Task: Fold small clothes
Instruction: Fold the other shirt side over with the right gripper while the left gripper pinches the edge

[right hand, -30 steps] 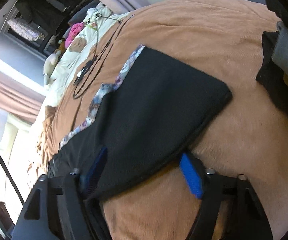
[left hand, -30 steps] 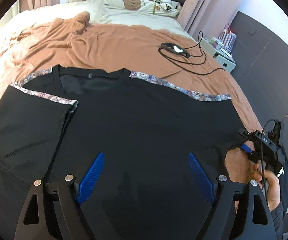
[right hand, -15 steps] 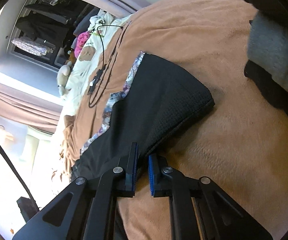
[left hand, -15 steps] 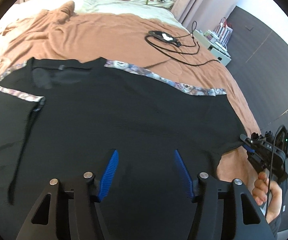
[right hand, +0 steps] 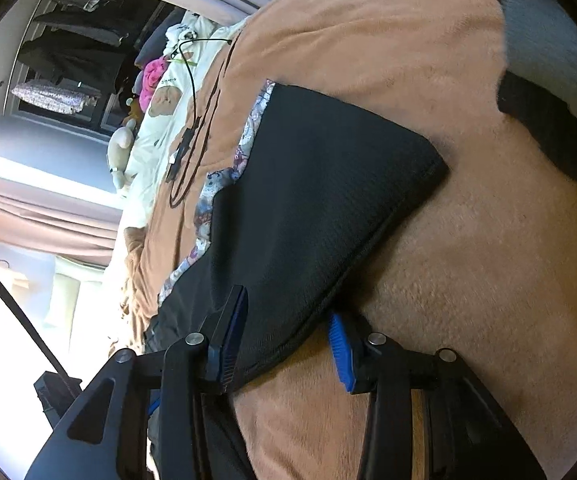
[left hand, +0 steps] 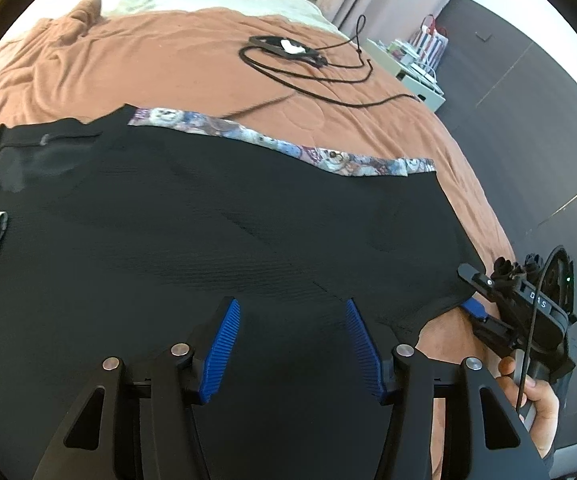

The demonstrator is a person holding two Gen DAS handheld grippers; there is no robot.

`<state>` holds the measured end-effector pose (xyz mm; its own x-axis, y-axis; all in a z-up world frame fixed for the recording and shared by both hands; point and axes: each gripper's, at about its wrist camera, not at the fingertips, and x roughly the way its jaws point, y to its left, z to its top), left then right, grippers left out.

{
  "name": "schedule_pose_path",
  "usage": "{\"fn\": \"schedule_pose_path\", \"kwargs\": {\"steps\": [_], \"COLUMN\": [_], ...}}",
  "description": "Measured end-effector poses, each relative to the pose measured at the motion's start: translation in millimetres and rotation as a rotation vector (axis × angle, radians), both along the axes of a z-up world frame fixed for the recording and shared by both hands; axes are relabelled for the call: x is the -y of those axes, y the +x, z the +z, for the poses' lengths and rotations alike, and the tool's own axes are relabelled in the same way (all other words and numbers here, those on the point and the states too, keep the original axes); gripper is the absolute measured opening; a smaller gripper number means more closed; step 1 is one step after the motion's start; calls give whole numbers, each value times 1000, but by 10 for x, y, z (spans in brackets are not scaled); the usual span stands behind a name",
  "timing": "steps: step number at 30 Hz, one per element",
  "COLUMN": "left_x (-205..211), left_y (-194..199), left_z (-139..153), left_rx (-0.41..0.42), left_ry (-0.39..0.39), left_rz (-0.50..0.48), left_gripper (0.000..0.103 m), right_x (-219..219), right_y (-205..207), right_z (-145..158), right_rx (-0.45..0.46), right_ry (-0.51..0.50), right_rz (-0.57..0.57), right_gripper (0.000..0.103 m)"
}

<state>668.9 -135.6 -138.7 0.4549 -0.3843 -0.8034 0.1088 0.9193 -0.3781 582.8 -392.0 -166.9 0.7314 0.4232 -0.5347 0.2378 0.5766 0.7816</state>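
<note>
We had both part-open grippers, left (left hand: pixel 292 344) and right (right hand: pixel 284 344), straddling the black shirt (left hand: pixel 208 240), neither yet pinching; next, clamp its edge to fold.

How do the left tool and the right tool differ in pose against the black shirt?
The left tool is over the flat body of the black shirt; the right tool straddles its edge, cloth between the jaws. The left tool's jaws have just been closing; the right tool's, opening. Both are open, with blue pads, gripping nothing.
</note>
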Motion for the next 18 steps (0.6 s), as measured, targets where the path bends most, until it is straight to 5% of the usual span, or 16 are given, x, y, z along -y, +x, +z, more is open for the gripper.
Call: {"fn": "schedule_pose_path", "kwargs": {"steps": [3, 5, 7, 18], "left_x": [62, 128, 204, 454], "left_y": [51, 68, 75, 106], "left_z": [-56, -88, -117, -258], "left_rx": [-20, -31, -40, -95], "left_ry": [-29, -38, -38, -147], "left_rz": [-6, -19, -43, -81], "left_gripper": [41, 33, 22, 13], "right_x": [-6, -7, -58, -216], "right_y": [69, 128, 133, -61], "right_z": [9, 49, 102, 462], "right_rx": [14, 11, 30, 233], "right_ry": [-31, -85, -127, -149], "right_rz": [-10, -33, -47, 16], "right_gripper": [33, 10, 4, 2]}}
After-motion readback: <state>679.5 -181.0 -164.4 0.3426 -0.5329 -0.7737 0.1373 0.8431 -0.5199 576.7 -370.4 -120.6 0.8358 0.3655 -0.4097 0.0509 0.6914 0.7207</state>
